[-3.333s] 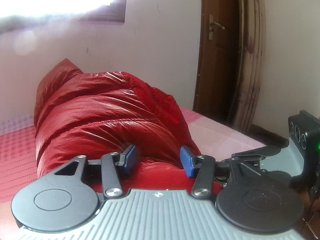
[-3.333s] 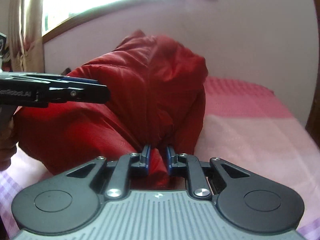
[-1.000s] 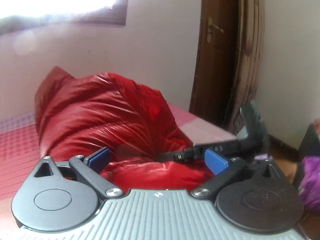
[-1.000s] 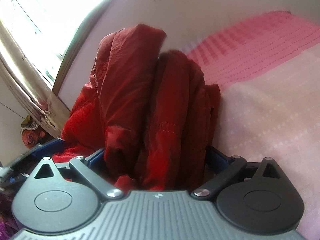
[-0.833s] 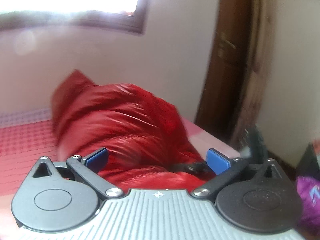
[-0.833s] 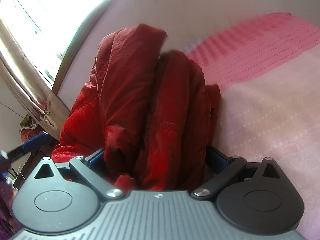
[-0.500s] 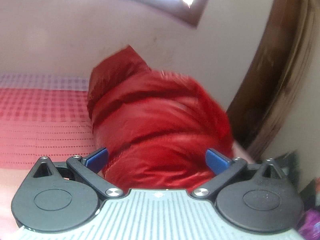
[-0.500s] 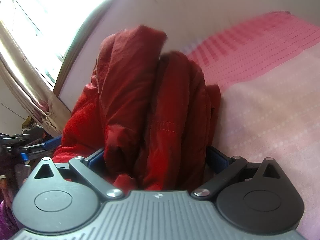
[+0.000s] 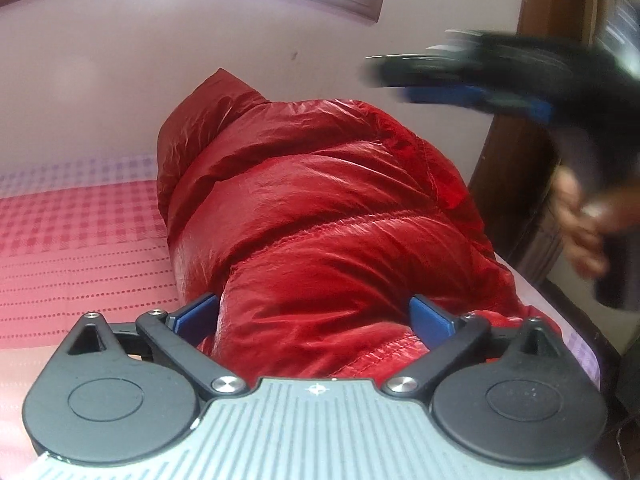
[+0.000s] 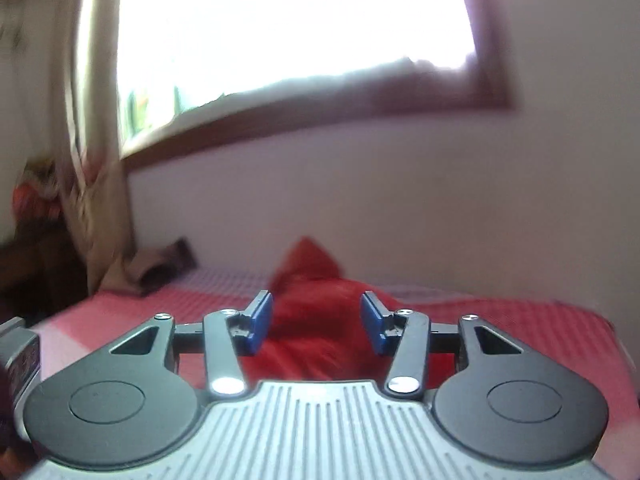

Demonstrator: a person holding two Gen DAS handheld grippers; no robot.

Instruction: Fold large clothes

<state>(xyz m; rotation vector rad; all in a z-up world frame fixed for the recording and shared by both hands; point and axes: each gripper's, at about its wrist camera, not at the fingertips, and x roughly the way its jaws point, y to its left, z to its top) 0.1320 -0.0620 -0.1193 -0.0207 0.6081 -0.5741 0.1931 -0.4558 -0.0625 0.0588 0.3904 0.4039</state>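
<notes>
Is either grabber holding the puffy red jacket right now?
Neither. The left gripper is wide open, its fingers straddling the near end of the red puffer jacket without squeezing it. The right gripper is up in the air, closing on nothing.

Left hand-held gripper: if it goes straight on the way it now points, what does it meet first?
The red puffer jacket. The left hand-held gripper has its jaws wide apart with the folded bundle bulging right between them on the pink bedspread, so it would press into the jacket almost at once; whether the pads already touch is unclear.

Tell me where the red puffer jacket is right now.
The red puffer jacket lies bundled on the pink checked bed against the wall, between the left gripper's wide-open fingers and below the window.
</notes>
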